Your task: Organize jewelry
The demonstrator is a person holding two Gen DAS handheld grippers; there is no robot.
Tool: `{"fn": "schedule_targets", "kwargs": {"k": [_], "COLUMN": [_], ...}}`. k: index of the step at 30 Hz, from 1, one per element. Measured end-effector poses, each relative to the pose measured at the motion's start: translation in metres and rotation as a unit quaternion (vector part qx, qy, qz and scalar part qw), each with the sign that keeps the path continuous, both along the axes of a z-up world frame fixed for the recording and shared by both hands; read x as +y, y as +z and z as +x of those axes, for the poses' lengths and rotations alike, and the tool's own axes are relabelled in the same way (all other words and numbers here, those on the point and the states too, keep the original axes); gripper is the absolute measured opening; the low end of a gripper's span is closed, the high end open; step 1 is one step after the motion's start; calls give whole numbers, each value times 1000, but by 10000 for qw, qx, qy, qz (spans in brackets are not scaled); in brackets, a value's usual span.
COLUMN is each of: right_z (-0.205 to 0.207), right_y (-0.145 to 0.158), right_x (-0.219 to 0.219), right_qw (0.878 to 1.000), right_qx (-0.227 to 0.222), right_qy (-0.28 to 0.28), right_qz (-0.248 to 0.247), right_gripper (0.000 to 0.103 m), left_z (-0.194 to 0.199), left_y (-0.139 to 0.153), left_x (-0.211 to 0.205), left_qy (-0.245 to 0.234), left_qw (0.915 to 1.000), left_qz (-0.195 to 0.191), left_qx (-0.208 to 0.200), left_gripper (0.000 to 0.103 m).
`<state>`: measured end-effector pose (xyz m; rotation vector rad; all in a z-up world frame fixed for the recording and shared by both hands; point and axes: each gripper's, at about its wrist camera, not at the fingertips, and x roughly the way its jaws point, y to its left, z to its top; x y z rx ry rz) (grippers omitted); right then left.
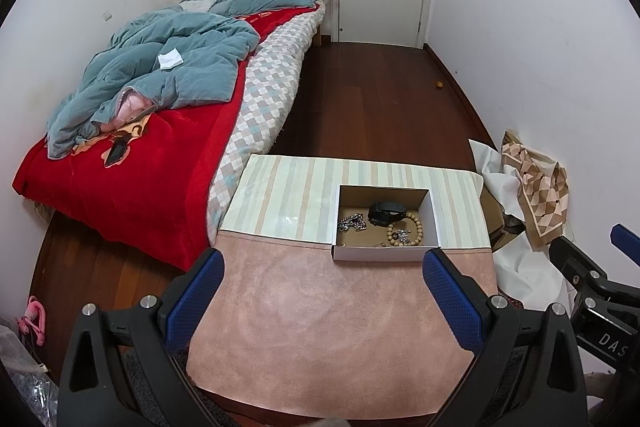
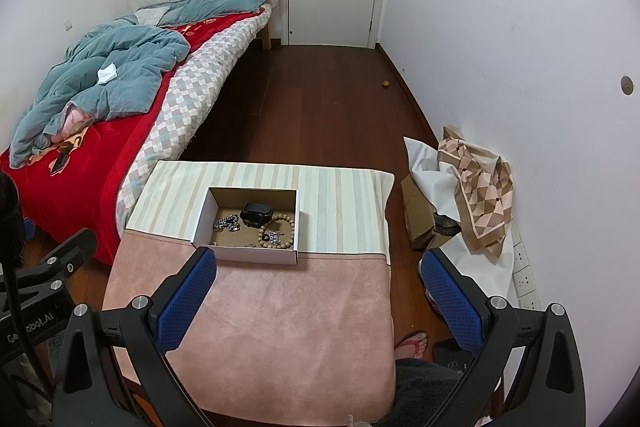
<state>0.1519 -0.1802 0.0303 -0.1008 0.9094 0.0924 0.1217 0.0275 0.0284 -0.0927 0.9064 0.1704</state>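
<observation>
On the low table, left to right:
Bed (image 1: 132,131): left of table, red blanket, rumpled teal quilt on top.
Table (image 1: 320,327): pink cover near, striped cloth (image 1: 288,195) far.
Left gripper (image 1: 323,269): fingers wide apart, holding nothing, poised above pink cover, short of box.
Box (image 1: 378,253): open, white-walled, straddling seam of pink and striped cloth.
Chain (image 1: 352,223): silvery, in box, left side.
Black watch (image 1: 386,211): in box, at back wall.
Bead bracelet (image 1: 405,233): wooden, in box, right side; small metal piece inside its ring.
Right gripper (image 2: 318,269): fingers wide apart, empty, right of table edge.
Patterned cloth (image 2: 476,183): crumpled on floor by right wall.
</observation>
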Motion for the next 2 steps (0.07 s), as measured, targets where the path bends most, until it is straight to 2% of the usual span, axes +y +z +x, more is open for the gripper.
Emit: {"fn": "schedule_targets", "kwargs": {"k": [2], "right_z": [1], "right_y": [1], "right_x": [0], "right_qw": [10000], "right_qx": [5], "right_qy": [2], "right_qz": [-3], "right_gripper": [103], "left_z": [-1], "left_y": [2], "left_x": [1], "left_qy": [37], "left_qw": [10000], "left_qz": [-24], "left_qx": [-30], "left_gripper": [101]}}
